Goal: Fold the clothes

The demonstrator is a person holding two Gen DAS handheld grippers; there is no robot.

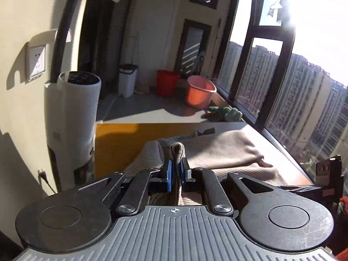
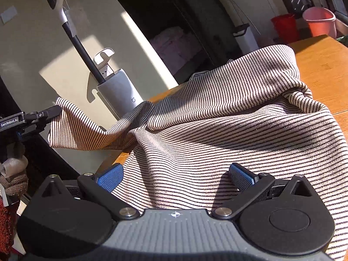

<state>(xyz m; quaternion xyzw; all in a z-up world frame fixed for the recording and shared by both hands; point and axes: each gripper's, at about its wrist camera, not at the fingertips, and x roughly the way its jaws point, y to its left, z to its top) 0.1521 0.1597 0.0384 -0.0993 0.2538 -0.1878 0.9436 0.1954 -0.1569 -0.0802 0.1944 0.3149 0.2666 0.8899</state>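
Observation:
A beige shirt with thin dark stripes [image 2: 217, 126] lies rumpled on the wooden table [image 2: 322, 65]. My left gripper [image 1: 175, 169] is shut on a fold of the striped shirt [image 1: 217, 152], pinched between its blue pads. In the right wrist view the left gripper [image 2: 54, 111] holds one corner of the cloth lifted off the table's left side. My right gripper [image 2: 176, 177] is open, its blue pads [image 2: 109, 177] spread wide just over the near part of the shirt, with nothing pinched between them.
A white upright vacuum [image 2: 117, 91] stands by the wall left of the table. Red bucket [image 1: 166, 81], pink bucket [image 1: 201, 92] and a white bin [image 1: 127, 79] sit on the floor beyond. Large windows [image 1: 282, 76] run along the right. A person's gloved hand [image 2: 13, 174] holds the left gripper.

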